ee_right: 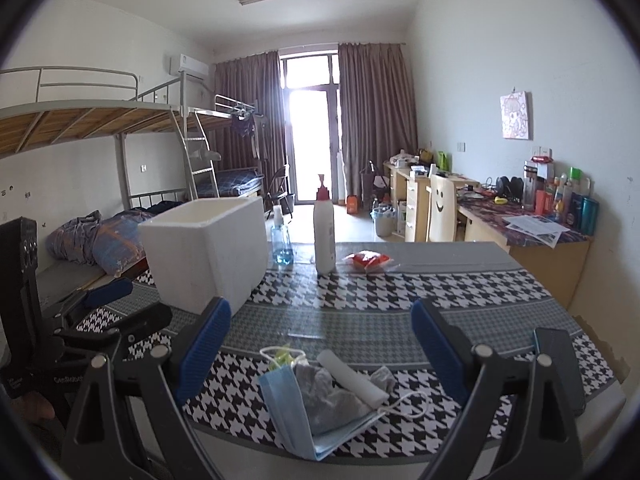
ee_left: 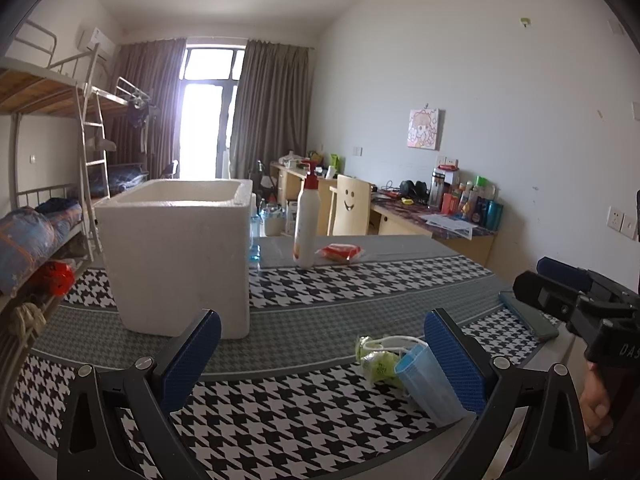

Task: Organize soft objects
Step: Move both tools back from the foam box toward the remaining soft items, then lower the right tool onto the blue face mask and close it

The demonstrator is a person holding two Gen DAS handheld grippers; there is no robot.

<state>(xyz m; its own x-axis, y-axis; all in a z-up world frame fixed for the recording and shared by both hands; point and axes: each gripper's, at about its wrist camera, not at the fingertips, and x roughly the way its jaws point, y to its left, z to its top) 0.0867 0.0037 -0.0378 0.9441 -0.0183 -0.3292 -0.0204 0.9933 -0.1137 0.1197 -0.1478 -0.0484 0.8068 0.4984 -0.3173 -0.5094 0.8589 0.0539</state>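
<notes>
A small pile of soft things lies near the table's front edge: a blue face mask, a crumpled grey cloth, a white roll and a green packet. My right gripper stands open just behind the pile, empty. In the left wrist view the mask and green packet lie beside the right blue pad of my left gripper, which is open and holds nothing. A white foam box, open at the top, stands at the back left.
A white pump bottle, a small bottle of blue liquid and a red packet sit at the table's far side. A dark flat phone lies near the right edge. The houndstooth tablecloth covers the table.
</notes>
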